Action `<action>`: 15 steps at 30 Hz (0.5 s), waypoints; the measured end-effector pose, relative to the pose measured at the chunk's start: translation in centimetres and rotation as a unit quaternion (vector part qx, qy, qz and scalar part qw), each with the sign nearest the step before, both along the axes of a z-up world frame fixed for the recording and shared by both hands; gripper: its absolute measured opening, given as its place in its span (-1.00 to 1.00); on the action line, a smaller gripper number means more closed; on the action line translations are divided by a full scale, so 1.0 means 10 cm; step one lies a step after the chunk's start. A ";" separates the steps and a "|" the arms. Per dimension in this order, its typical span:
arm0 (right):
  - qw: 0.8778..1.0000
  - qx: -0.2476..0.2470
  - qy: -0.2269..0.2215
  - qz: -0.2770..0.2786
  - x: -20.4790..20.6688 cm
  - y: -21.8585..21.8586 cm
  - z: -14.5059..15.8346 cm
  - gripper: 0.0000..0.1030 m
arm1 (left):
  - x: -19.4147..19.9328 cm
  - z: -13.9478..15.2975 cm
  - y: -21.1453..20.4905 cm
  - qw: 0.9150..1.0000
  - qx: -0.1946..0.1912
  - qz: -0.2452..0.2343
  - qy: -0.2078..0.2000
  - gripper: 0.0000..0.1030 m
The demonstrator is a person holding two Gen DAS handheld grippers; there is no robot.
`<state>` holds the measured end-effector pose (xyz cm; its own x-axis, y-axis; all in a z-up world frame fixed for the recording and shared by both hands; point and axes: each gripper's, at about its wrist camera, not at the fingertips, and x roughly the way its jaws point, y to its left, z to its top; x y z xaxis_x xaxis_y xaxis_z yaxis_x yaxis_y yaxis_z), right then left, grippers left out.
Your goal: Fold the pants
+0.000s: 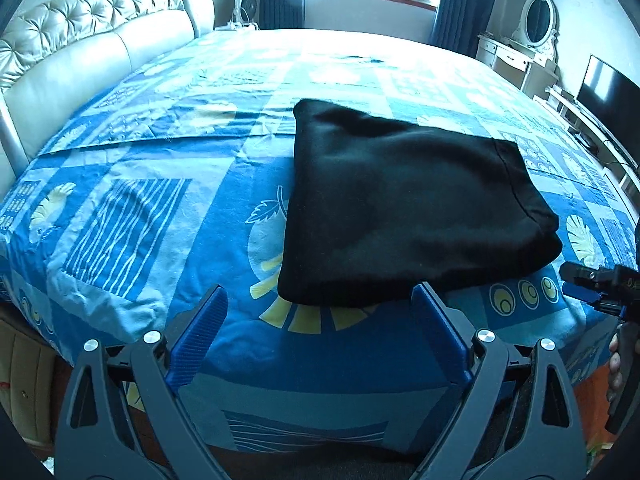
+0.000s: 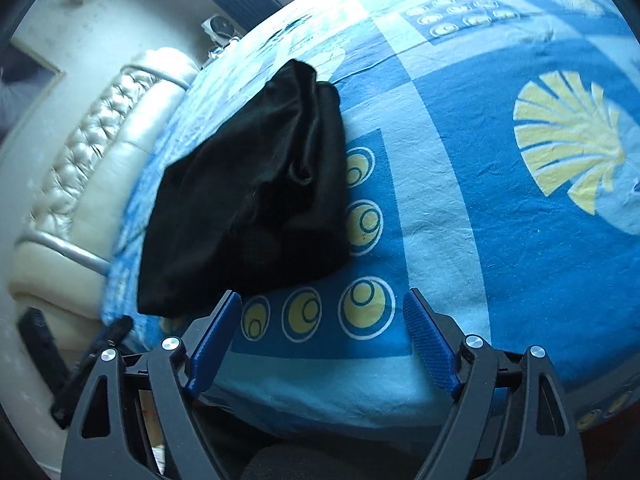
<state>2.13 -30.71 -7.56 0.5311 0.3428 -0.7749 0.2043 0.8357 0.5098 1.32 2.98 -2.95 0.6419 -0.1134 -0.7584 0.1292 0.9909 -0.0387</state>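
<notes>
Near the bed [image 1: 120, 240] edge, folded pants [image 1: 408, 208] lie flat.

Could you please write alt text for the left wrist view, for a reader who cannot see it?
Black pants lie folded into a compact stack on a blue patterned bed. The open, empty left gripper hovers just short of the stack.

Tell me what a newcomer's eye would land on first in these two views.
First the black pants, folded into a thick bundle, lying dark on the blue patterned bedsheet near the bed's near edge. Next the two grippers framing the bottom of each view: the left gripper and the right gripper both stand open with nothing between their blue pads, short of the bundle.
</notes>
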 end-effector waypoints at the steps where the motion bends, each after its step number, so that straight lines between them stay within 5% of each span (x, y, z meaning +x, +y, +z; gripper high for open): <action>1: 1.000 -0.021 -0.001 0.000 0.01 0.05 0.03 0.59 | -0.04 0.02 0.01 1.000 0.001 0.005 -0.007 0.85; 6: 0.995 -0.100 -0.018 0.005 -0.03 0.19 0.16 0.60 | -0.12 0.05 0.06 1.000 -0.017 0.023 -0.003 0.88; 15: 0.990 -0.132 -0.033 0.022 -0.10 0.43 0.24 0.64 | -0.19 0.03 -0.04 1.000 -0.009 0.011 -0.001 0.88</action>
<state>1.18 -26.41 -5.19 0.5733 0.1573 -0.8041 0.1382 0.9488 0.2842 -0.60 2.60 -2.64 0.6465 -0.1126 -0.7546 0.1079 0.9926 -0.0557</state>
